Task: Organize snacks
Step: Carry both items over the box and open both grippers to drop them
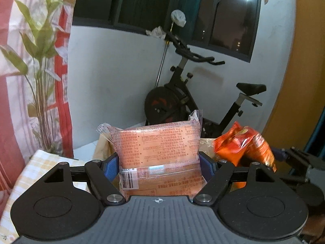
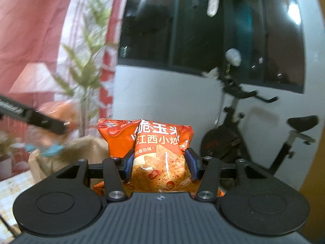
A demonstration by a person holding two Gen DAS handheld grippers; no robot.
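My left gripper is shut on a pale orange clear-wrapped snack pack with printed text and a barcode, held upright in the air. My right gripper is shut on an orange chip bag with Chinese lettering, also held up. In the left wrist view the chip bag shows blurred at the right, with the right gripper's body beside it. In the right wrist view the left gripper's arm crosses the left edge, its pack a blur. A brown paper bag stands open below and behind both.
A checkered tablecloth covers the table at the lower left. A potted plant and red-and-white curtain stand at the left. An exercise bike stands by the white wall under dark windows.
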